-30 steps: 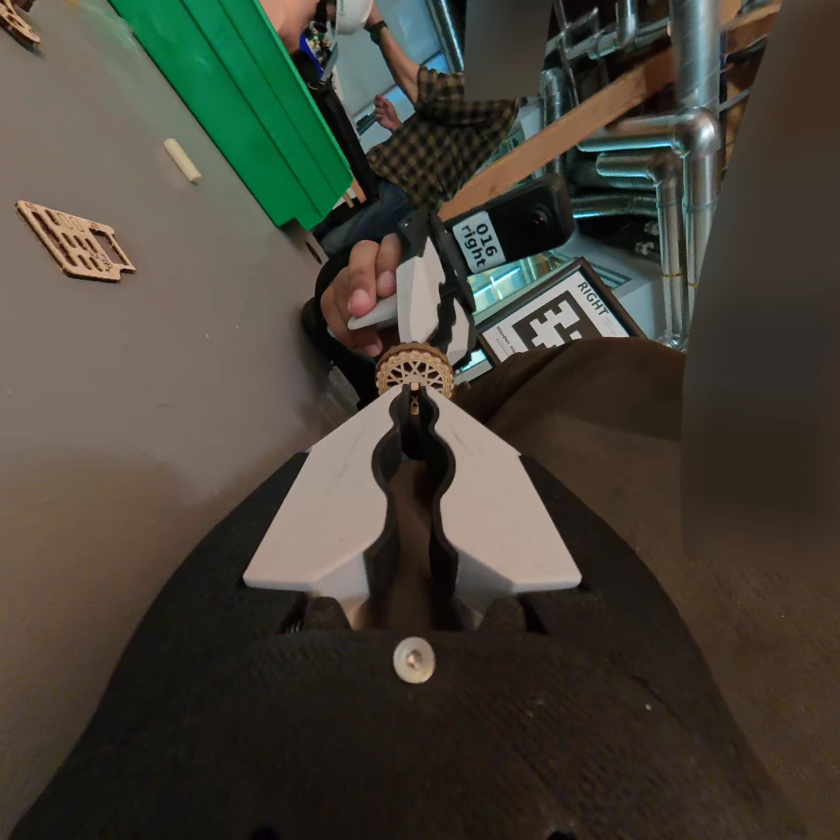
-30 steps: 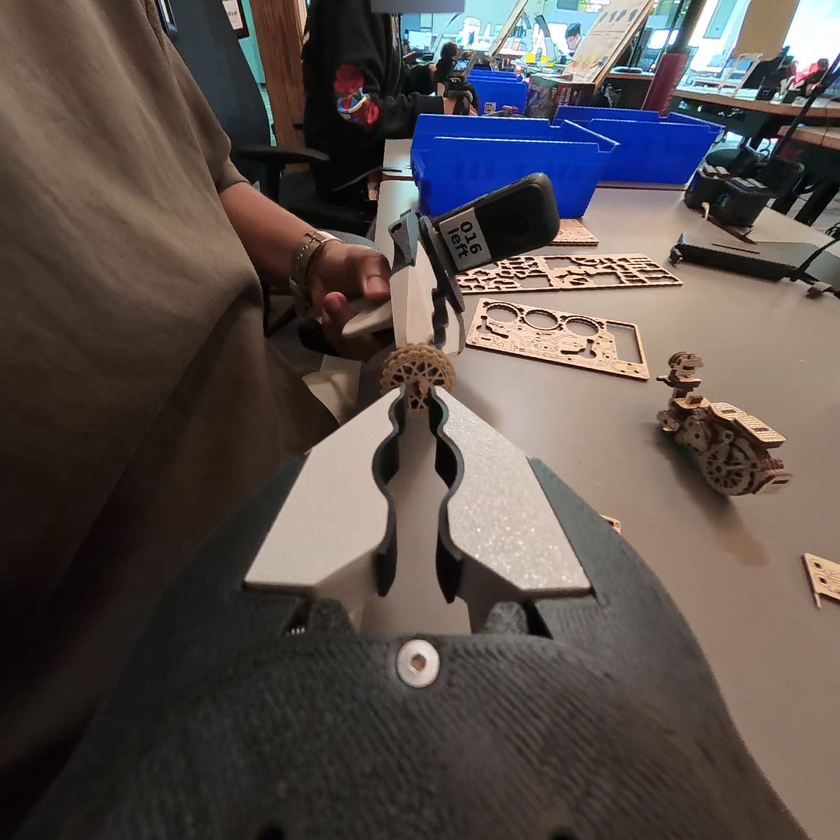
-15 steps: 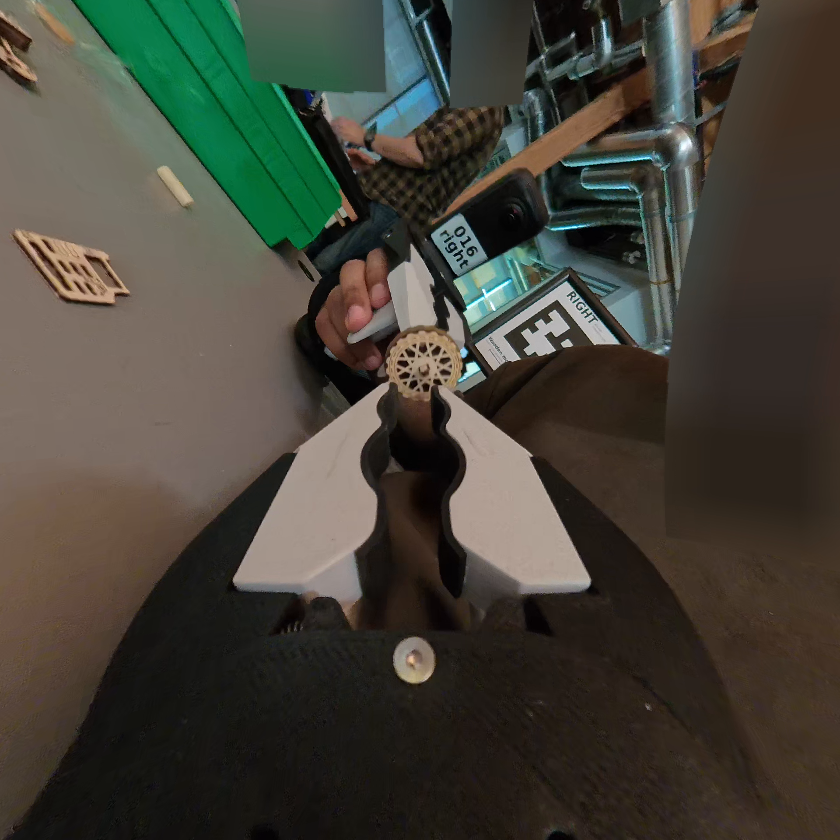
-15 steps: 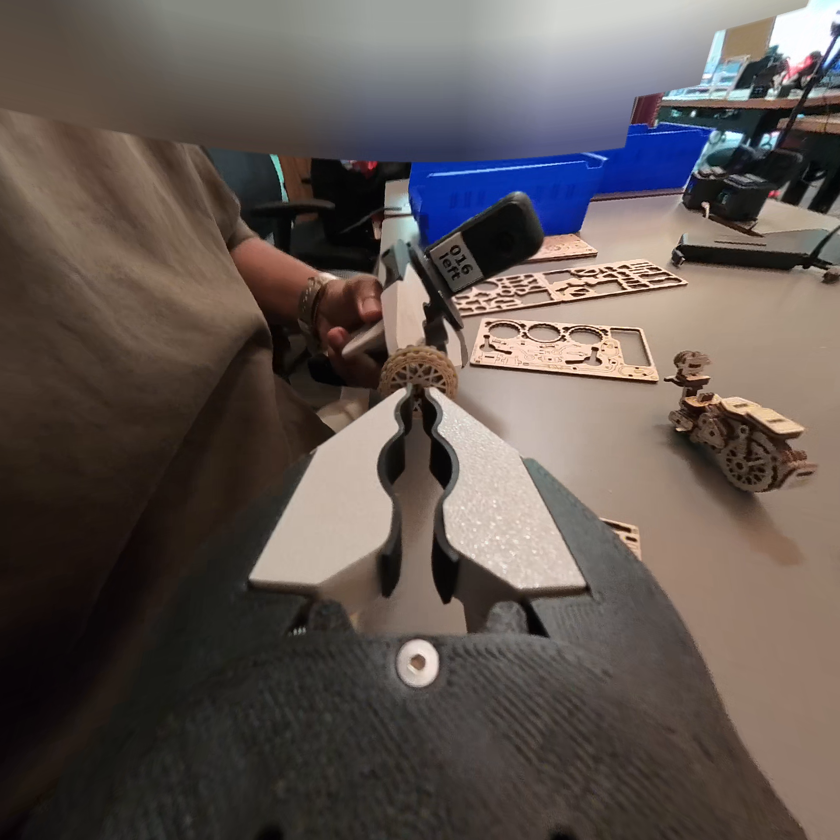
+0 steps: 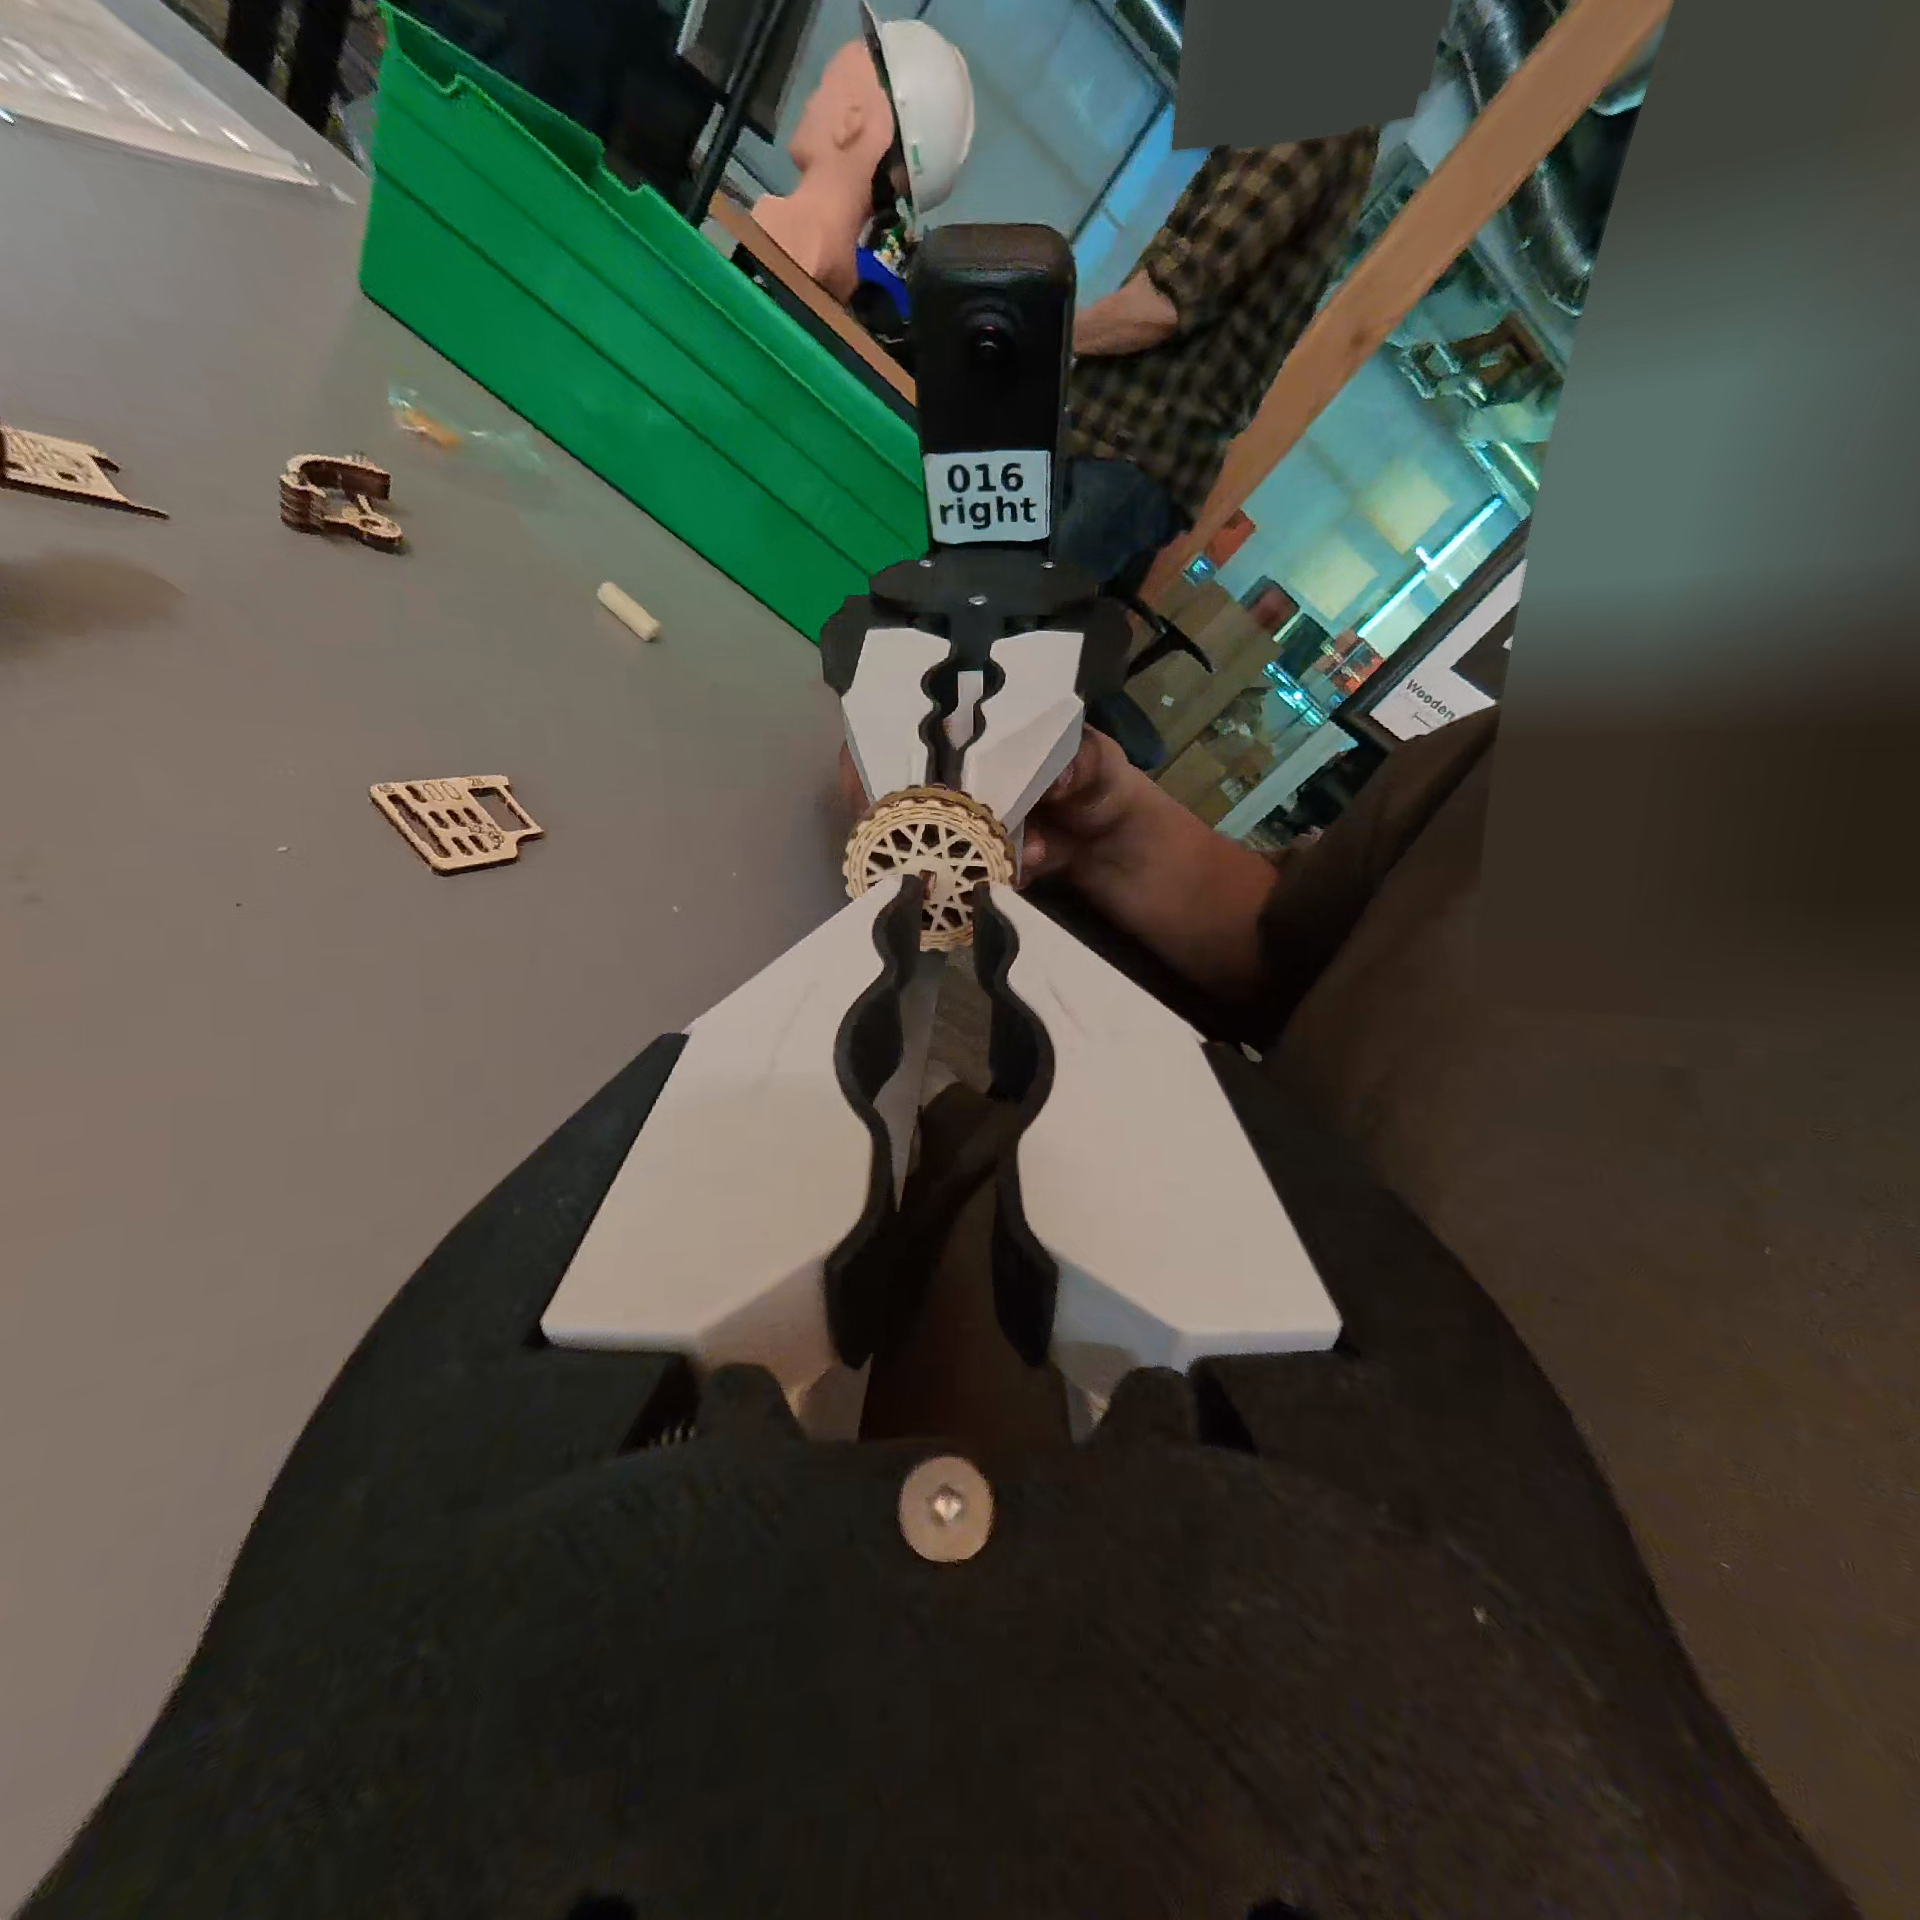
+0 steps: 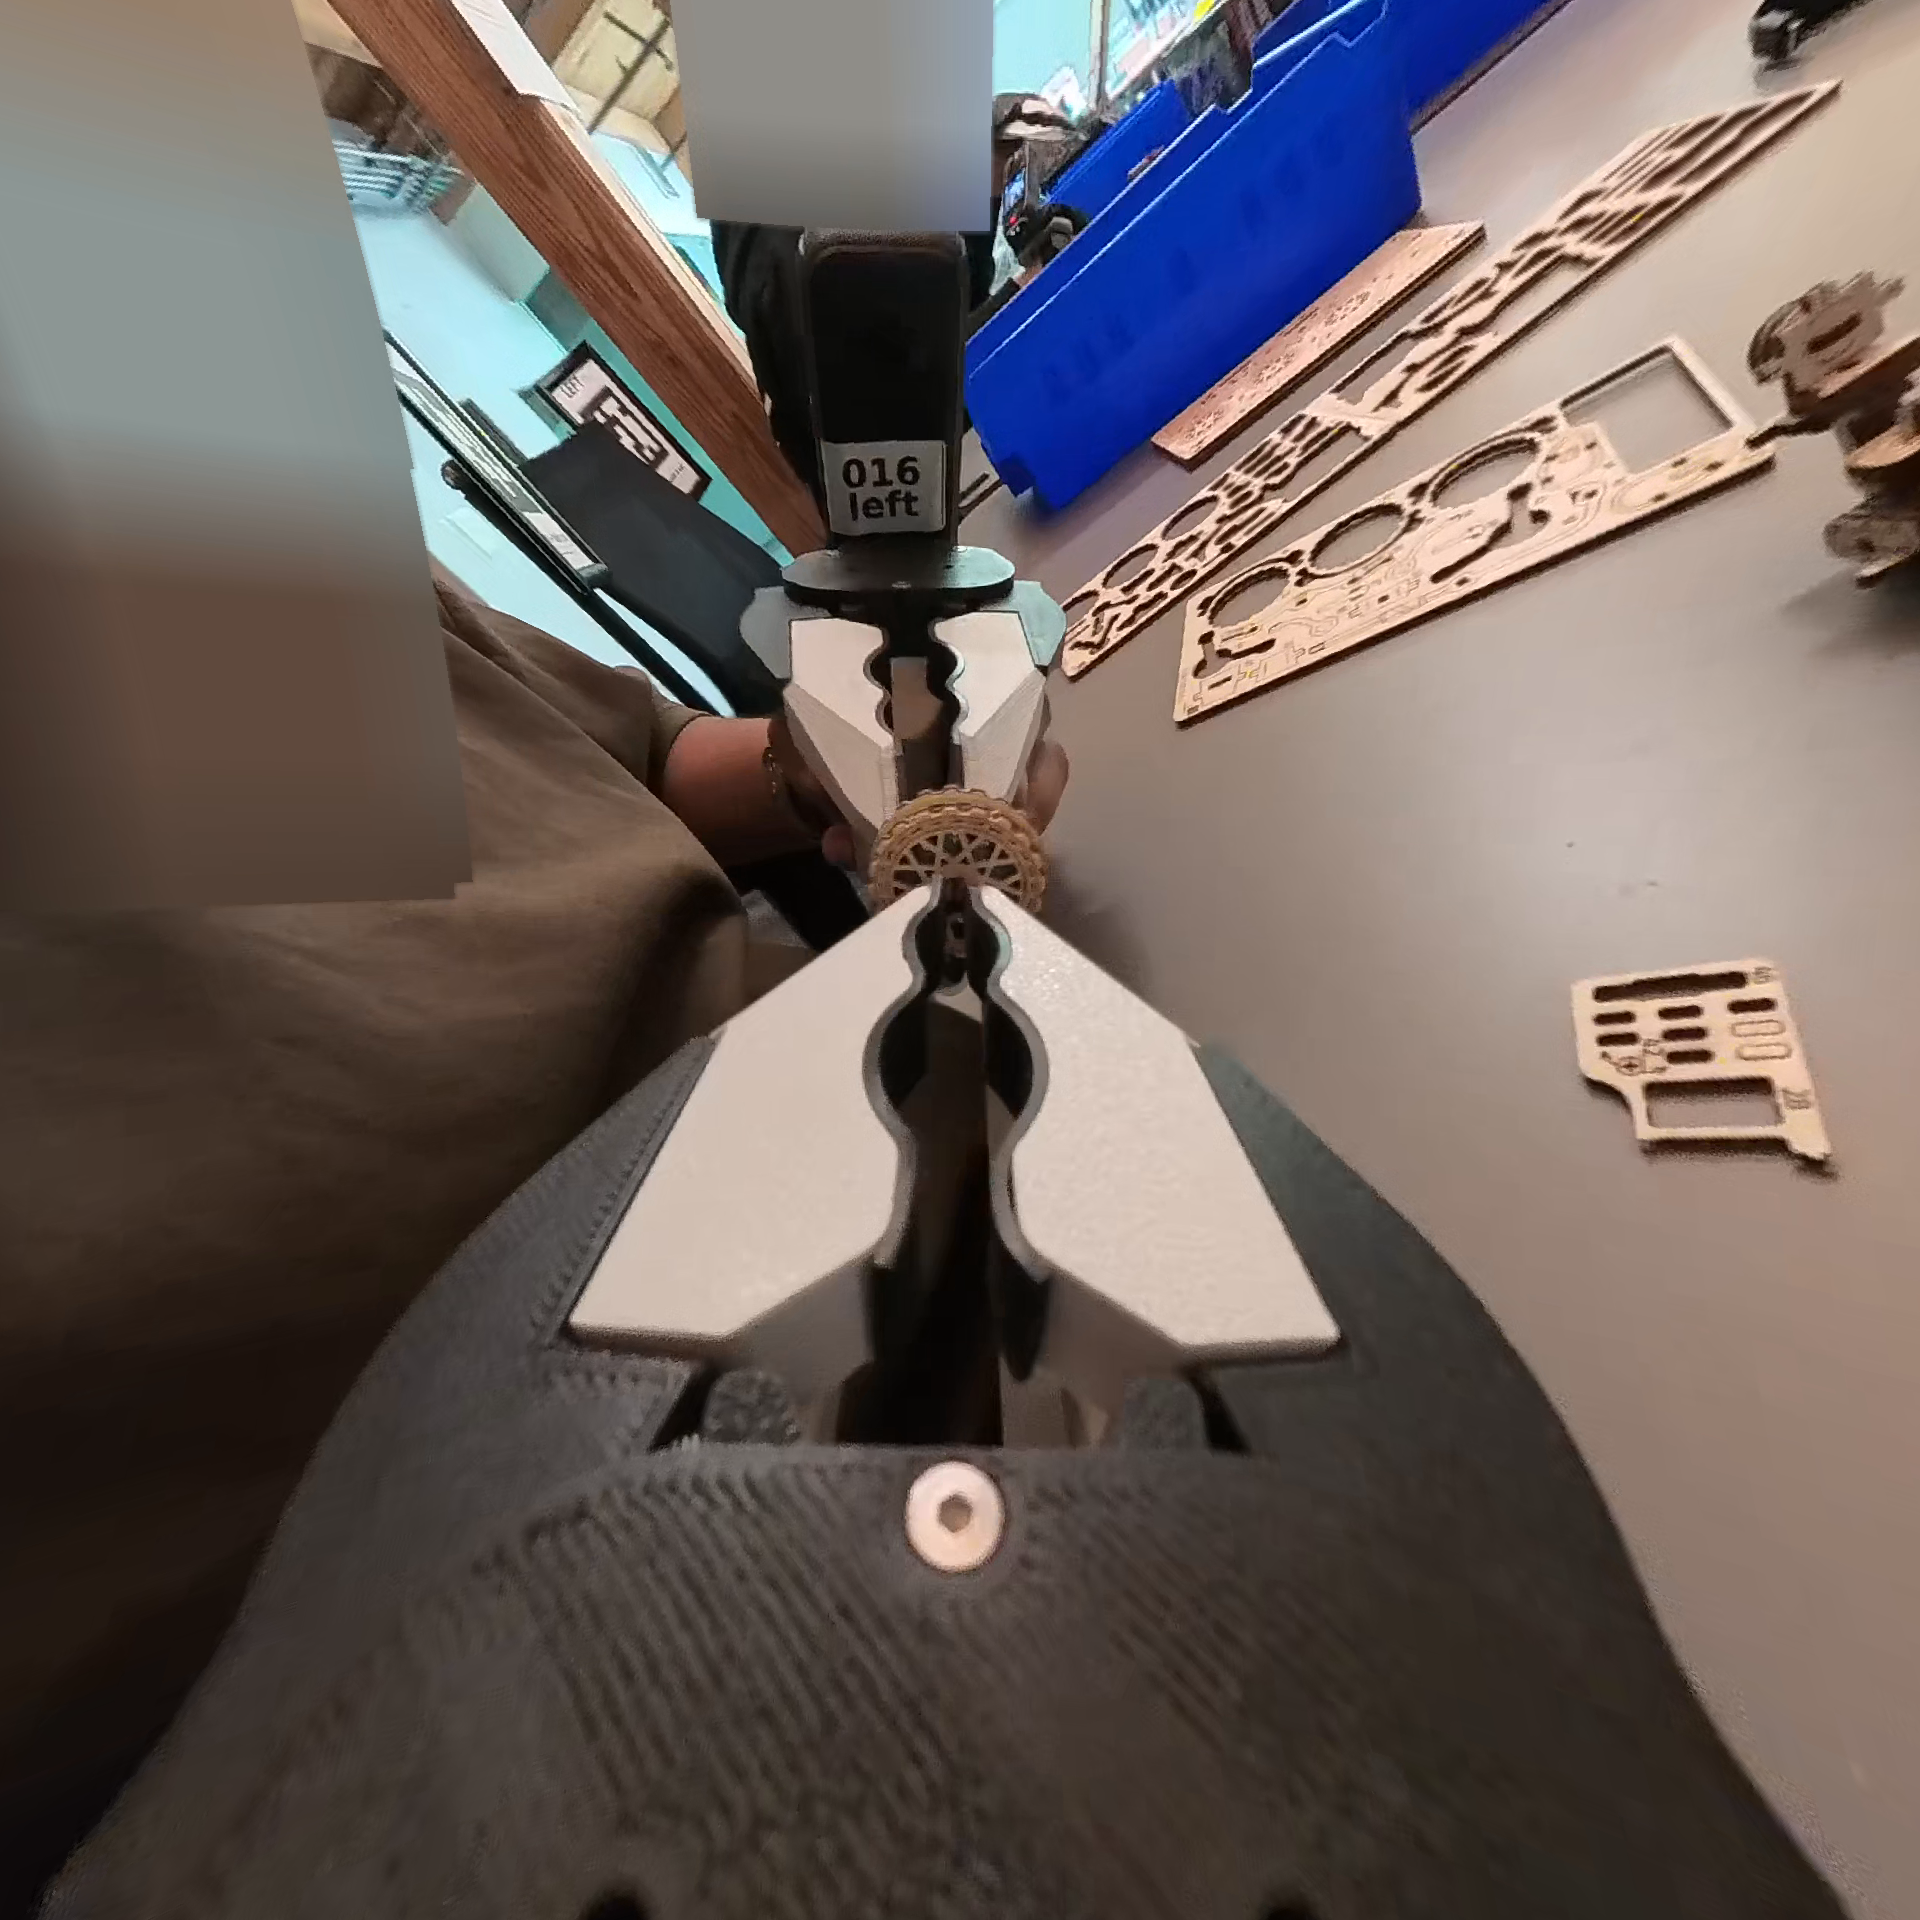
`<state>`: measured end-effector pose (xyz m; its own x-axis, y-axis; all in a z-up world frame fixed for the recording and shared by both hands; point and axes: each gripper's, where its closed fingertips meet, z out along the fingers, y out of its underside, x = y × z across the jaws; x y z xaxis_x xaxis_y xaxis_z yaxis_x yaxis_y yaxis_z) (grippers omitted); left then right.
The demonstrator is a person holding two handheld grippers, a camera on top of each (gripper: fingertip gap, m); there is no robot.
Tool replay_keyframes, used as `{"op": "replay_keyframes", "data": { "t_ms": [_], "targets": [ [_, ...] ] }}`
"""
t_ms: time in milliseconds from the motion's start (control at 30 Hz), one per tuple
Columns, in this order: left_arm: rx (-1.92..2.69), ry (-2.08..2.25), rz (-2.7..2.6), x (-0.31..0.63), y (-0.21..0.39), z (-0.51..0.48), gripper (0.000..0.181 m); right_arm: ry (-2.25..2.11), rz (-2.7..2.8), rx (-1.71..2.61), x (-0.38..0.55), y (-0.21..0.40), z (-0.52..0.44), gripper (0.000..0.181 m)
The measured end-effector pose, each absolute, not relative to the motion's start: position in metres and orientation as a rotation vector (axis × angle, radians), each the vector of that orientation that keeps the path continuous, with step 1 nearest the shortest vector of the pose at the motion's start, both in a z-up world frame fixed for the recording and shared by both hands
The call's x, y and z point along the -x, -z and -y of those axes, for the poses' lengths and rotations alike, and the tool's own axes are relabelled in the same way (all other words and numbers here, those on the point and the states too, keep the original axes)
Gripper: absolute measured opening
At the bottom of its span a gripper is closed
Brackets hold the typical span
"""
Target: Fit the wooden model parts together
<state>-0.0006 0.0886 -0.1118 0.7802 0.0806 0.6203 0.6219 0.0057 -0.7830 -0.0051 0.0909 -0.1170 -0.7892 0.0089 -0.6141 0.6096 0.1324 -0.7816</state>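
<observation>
Our left tongs (image 5: 943,896) and right tongs (image 6: 958,902) meeting tip to tip, both pinching one wooden wheel (image 5: 928,860), above the desk (image 5: 312,987) edge.

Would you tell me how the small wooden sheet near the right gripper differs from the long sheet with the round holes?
The small sheet is squarish, the long sheet a far longer strip. The small sheet has slots and a rectangular opening; the long sheet mostly round holes. The small sheet lies alone, the long sheet beside another sheet. Both lie flat on the grey table.
</observation>
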Motion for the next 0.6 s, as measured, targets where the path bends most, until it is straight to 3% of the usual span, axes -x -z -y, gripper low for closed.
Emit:
{"op": "replay_keyframes", "data": {
  "t_ms": [600],
  "targets": [
    [1.547, 0.486, 0.598, -0.0012, 0.1163, -0.0900, 0.006, 1.644, -1.921, -0.568, -0.0024, 0.1191, -0.0886, 0.000]
  ]
}}
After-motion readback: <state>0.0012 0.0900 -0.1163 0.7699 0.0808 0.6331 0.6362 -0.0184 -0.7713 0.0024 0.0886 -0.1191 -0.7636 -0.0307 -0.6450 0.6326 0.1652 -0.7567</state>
